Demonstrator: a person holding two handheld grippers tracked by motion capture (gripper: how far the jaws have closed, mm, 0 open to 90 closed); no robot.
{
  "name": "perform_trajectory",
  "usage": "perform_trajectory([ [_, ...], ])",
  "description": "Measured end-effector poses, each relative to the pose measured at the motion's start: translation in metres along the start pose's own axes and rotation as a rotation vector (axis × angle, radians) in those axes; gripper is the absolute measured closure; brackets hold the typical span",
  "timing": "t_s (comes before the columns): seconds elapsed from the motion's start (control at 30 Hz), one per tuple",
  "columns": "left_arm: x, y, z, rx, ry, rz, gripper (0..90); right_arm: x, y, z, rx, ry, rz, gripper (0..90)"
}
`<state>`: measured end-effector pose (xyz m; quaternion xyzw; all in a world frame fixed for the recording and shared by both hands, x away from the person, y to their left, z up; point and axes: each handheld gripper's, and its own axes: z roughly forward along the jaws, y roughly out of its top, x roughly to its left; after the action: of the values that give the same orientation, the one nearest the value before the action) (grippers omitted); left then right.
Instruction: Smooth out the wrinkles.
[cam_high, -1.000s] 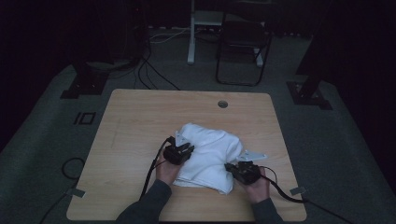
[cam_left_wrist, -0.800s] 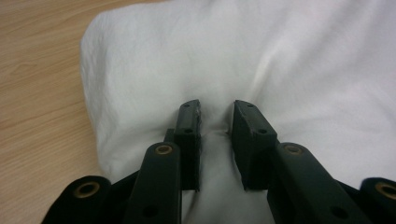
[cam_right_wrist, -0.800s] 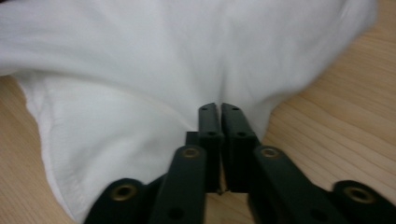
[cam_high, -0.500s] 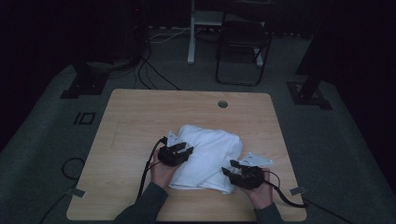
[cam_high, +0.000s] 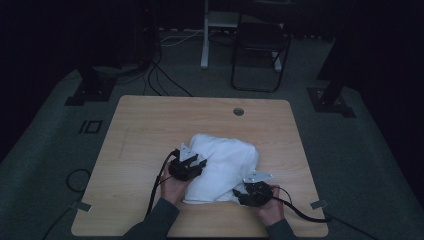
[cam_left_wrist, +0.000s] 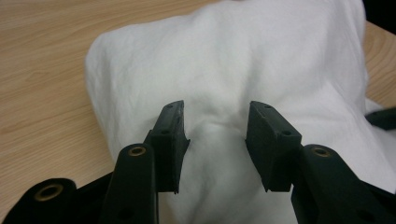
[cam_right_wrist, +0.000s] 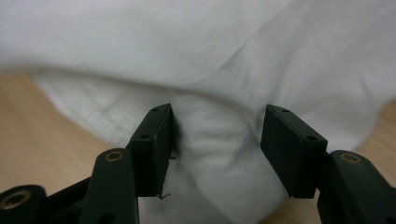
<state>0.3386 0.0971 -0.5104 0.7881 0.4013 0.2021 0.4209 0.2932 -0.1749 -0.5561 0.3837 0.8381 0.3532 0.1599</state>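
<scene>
High view shows a light wooden table on a dim grey floor, a folding chair beyond its far edge. Bare tabletop lies open on the far and left sides. A folded white cloth lies near the front edge. The left gripper sits at its left side, the right gripper at its near right corner. Both have just been opening; cloth bulges between each pair of released jaws.

Both forearms are reaching in from the near edge. The left gripper is pointing forward and rightward, its jaws having just been opening, parted. The right gripper is angling leftward, jaws likewise just opening, standing apart.
</scene>
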Motion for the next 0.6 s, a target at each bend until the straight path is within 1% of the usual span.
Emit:
perform_trajectory([
  [0.1,0.001,-0.002,0.001,0.006,0.021,-0.007,57.1,-0.009,0.004,0.004,-0.011,-0.022,0.008,42.4],
  [0.13,0.002,-0.002,0.001,0.007,0.033,-0.004,57.1,-0.012,0.006,0.007,-0.014,-0.027,0.018,42.4],
  [0.17,0.002,-0.002,0.001,0.007,0.033,-0.004,57.0,-0.012,0.006,0.007,-0.014,-0.027,0.018,42.4],
  [0.2,0.004,-0.002,0.002,0.005,0.046,-0.011,57.0,-0.019,0.012,0.013,-0.019,-0.031,0.023,42.6],
  [0.23,0.007,-0.001,0.003,0.005,0.059,-0.012,57.0,-0.021,0.015,0.016,-0.019,-0.032,0.029,42.7],
  [0.27,0.007,-0.001,0.003,0.005,0.059,-0.012,57.0,-0.021,0.015,0.016,-0.019,-0.032,0.029,42.7],
  [0.3,0.014,0.000,0.005,0.003,0.084,-0.019,57.1,-0.025,0.023,0.023,-0.022,-0.033,0.039,42.7],
  [0.33,0.014,0.000,0.005,0.003,0.084,-0.019,57.0,-0.025,0.023,0.023,-0.022,-0.033,0.039,42.7],
  [0.37,0.023,0.002,0.009,0.006,0.106,-0.032,57.0,-0.027,0.031,0.031,-0.027,-0.032,0.046,42.7],
  [0.4,0.023,0.002,0.009,0.006,0.106,-0.032,57.1,-0.027,0.031,0.031,-0.027,-0.032,0.046,42.7],
  [0.47,0.033,0.007,0.012,0.013,0.127,-0.042,57.0,-0.029,0.039,0.039,-0.033,-0.027,0.062,42.7],
  [0.5,0.043,0.013,0.017,0.026,0.150,-0.050,56.4,-0.030,0.047,0.048,-0.043,-0.022,0.069,42.8],
  [0.53,0.043,0.013,0.017,0.026,0.150,-0.050,56.4,-0.030,0.047,0.048,-0.043,-0.022,0.069,42.8],
  [0.57,0.051,0.017,0.022,0.033,0.166,-0.055,56.3,-0.031,0.053,0.054,-0.050,-0.025,0.070,42.9],
  [0.6,0.051,0.017,0.022,0.033,0.166,-0.055,56.3,-0.031,0.053,0.054,-0.050,-0.025,0.070,42.9],
])
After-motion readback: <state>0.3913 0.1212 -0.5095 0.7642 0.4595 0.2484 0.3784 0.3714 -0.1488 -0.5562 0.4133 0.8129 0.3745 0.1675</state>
